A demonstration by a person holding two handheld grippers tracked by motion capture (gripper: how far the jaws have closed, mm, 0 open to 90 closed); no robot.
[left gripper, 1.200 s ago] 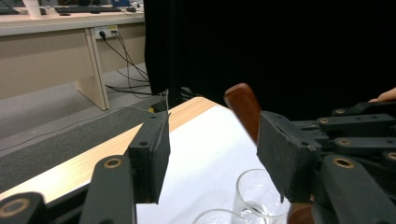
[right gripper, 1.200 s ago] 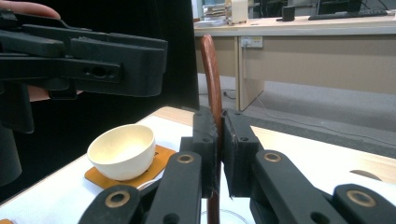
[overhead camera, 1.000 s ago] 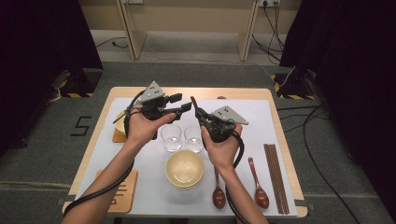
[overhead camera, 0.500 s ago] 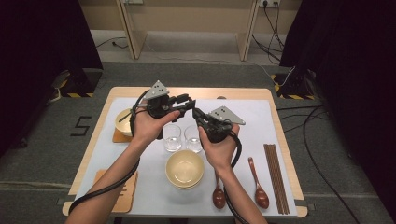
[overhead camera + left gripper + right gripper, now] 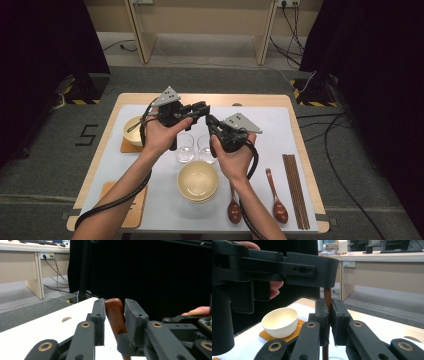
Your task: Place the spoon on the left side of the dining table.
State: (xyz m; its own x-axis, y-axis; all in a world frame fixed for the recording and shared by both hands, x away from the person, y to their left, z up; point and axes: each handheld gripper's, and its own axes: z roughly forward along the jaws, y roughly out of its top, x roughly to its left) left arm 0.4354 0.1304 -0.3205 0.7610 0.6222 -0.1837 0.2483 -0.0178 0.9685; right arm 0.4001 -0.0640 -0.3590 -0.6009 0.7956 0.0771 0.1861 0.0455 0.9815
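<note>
Right gripper view showed the wooden spoon (image 5: 327, 295) as a thin, reddish-brown handle standing upright, clamped between the pads of the right gripper (image 5: 328, 315). Its upper end passed behind a jaw of the left gripper (image 5: 310, 270), which crossed the top of that view.

Left gripper view showed the spoon's top end (image 5: 115, 315): a rounded, polished, dark red-brown wooden tip with visible grain. It stood between the jaws of the left gripper (image 5: 113, 312). Those jaws had just been closing on it and stood narrow. The left pad lay against the wood, while a thin gap remained at the right pad near the tip. Whether the pads pressed fully could not be told.

High view placed both grippers (image 5: 202, 111) (image 5: 214, 129) tip to tip, held up above the far middle of the table (image 5: 280, 107), over two clear glasses (image 5: 185, 148).

Farther out lay:
- a cream bowl (image 5: 198, 181) near the person;
- a second cream bowl (image 5: 131, 131) on an orange coaster at the left;
- two wooden spoons (image 5: 234, 209) (image 5: 278, 202);
- dark chopsticks (image 5: 296, 187) at the right.

A dark "5" marking (image 5: 88, 135) showed on the grey floor left of the table.
</note>
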